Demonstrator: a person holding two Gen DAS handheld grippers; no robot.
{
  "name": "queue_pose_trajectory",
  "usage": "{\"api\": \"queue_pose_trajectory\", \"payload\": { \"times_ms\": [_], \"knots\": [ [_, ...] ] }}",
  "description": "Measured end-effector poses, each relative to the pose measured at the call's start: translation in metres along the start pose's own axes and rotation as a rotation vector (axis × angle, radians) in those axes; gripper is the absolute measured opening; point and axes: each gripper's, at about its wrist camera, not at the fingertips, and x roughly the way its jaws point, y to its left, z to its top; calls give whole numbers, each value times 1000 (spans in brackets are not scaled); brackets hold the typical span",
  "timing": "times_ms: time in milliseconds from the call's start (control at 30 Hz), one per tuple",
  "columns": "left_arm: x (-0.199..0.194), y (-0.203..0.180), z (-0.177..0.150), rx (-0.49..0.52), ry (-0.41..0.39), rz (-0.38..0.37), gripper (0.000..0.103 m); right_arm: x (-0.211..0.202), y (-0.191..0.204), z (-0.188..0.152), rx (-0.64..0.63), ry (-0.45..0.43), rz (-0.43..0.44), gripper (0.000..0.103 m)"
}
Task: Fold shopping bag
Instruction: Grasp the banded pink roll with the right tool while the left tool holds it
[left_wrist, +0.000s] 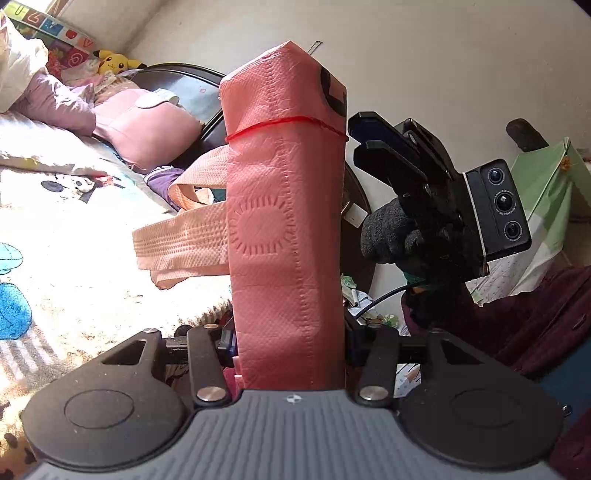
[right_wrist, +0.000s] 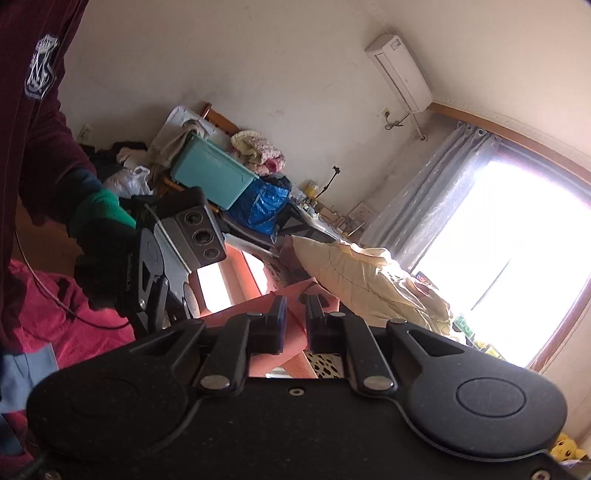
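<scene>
The pink shopping bag (left_wrist: 284, 221) is folded into a long narrow strip and held up in the air. Its handles (left_wrist: 181, 236) hang loose to the left. My left gripper (left_wrist: 290, 347) is shut on the strip's lower end. My right gripper (left_wrist: 354, 136) comes in from the right and is shut on the strip's upper edge, near a red stitch line. In the right wrist view the right gripper (right_wrist: 295, 314) pinches the bag (right_wrist: 258, 310) between its fingers, and the left gripper's body (right_wrist: 162, 251) is at left, held in a gloved hand.
A bed with a patterned blanket (left_wrist: 55, 221) and pink pillows (left_wrist: 147, 125) lies below left. A cream duvet (right_wrist: 369, 280), a teal box (right_wrist: 210, 177), a blue bag (right_wrist: 266, 203) and a bright window (right_wrist: 509, 258) are in the room. The person's maroon sleeve (right_wrist: 37, 110) is close.
</scene>
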Motion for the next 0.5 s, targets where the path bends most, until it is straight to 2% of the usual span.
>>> {"api": "queue_pose_trajectory", "payload": {
  "times_ms": [167,267,433,500],
  "knots": [
    [4,-13,1,173,70,158,47,14,6,3,-134,142,6,8],
    [-1,-14,3,194,51,182,47,10,-1,4,-110,157,22,8],
    [2,-27,5,310,66,286,47,10,-6,0,-57,210,26,8],
    [0,-28,5,330,51,287,47,9,-6,-1,-35,221,16,8]
  ]
}}
